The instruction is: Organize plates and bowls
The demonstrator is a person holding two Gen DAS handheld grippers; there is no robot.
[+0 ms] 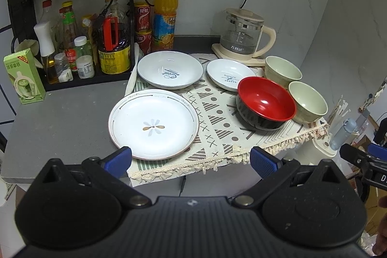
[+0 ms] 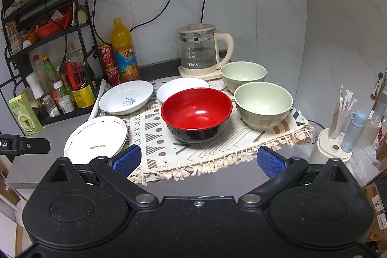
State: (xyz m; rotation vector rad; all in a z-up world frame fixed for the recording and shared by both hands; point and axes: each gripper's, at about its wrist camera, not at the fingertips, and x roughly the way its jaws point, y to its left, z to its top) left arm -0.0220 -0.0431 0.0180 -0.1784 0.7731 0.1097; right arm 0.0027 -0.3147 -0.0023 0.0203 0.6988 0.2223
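In the left wrist view, the left gripper (image 1: 191,158) hangs at the near edge of the counter, its 2 blue-padded jaws spread wide with nothing between them. Just beyond its left pad lies the flower plate (image 1: 153,123), half on the patterned cloth (image 1: 217,132). Farther off sit the large white dish (image 1: 170,69) and, to its right, the small white dish (image 1: 229,74). The red bowl (image 1: 266,103) stands right of centre on the cloth, touching or nearly touching the near green bowl (image 1: 307,102); the far green bowl (image 1: 283,71) is behind it, beside the glass kettle (image 1: 244,34).

In the right wrist view, the right gripper (image 2: 199,162) also hovers off the cloth's fringed near edge, jaws spread apart and holding nothing. The red bowl sits straight ahead, the 2 green bowls to its right, the 3 plates to its left. An orange juice bottle (image 2: 123,50) stands far left near the rack (image 2: 48,59).
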